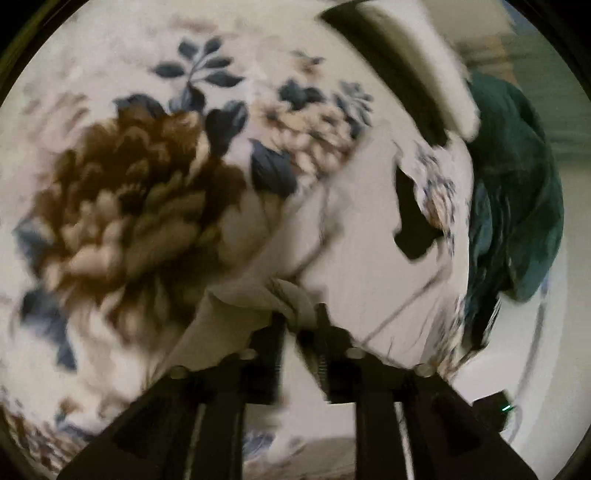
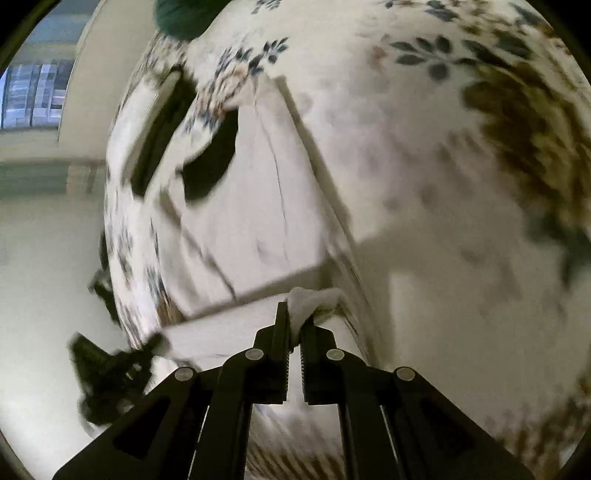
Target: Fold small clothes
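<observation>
A small white garment (image 1: pixel 373 236) with dark trim and black patches lies on a floral bedspread (image 1: pixel 140 192). My left gripper (image 1: pixel 301 314) is shut on a bunched corner of it. In the right wrist view the same white garment (image 2: pixel 251 206) stretches away from my right gripper (image 2: pixel 299 317), which is shut on another bunched corner. Both views are blurred by motion. The other gripper (image 2: pixel 110 369) shows as a dark shape at the lower left of the right wrist view.
A dark green piece of clothing (image 1: pixel 517 192) lies at the right of the garment and shows at the top of the right wrist view (image 2: pixel 181 18). The bedspread (image 2: pixel 461 184) has brown and blue flowers. A pale floor and wall (image 2: pixel 44 258) lie past the bed's edge.
</observation>
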`<move>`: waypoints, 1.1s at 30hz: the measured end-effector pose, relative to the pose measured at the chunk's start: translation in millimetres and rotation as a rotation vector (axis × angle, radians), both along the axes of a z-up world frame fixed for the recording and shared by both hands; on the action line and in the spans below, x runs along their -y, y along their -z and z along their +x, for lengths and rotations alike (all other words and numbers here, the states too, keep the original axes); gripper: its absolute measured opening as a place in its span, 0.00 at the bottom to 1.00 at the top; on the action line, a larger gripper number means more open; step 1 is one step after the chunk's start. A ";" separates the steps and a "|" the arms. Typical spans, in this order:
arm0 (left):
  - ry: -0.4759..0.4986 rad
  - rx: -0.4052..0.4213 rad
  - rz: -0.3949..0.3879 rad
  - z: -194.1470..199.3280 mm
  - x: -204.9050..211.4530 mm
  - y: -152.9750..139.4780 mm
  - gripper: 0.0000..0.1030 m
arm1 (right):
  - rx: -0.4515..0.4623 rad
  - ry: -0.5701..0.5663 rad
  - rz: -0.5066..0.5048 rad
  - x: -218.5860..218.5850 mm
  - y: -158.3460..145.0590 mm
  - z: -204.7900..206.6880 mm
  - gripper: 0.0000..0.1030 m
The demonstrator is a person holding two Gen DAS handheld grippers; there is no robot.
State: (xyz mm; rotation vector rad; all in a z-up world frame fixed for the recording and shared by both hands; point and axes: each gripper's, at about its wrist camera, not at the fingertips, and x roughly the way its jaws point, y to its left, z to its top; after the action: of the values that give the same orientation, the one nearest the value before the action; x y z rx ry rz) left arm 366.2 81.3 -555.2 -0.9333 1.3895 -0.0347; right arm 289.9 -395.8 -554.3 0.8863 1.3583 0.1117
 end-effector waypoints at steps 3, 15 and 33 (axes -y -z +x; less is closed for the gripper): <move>-0.045 0.084 0.001 -2.7 -25.6 -14.7 0.54 | 0.024 0.074 0.046 7.7 2.6 22.5 0.45; 0.320 0.107 0.310 13.5 8.4 2.9 0.35 | -0.039 -0.102 -0.261 -28.9 12.1 35.6 0.39; 0.315 0.125 0.246 67.4 2.6 -10.0 0.34 | -0.125 -0.065 -0.367 -25.3 19.5 69.0 0.38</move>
State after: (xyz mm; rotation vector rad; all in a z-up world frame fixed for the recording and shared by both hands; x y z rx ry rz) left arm 433.6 78.7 -545.2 -0.4953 1.3766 -0.1544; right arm 358.9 -370.5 -573.7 0.5475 1.4655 -0.1417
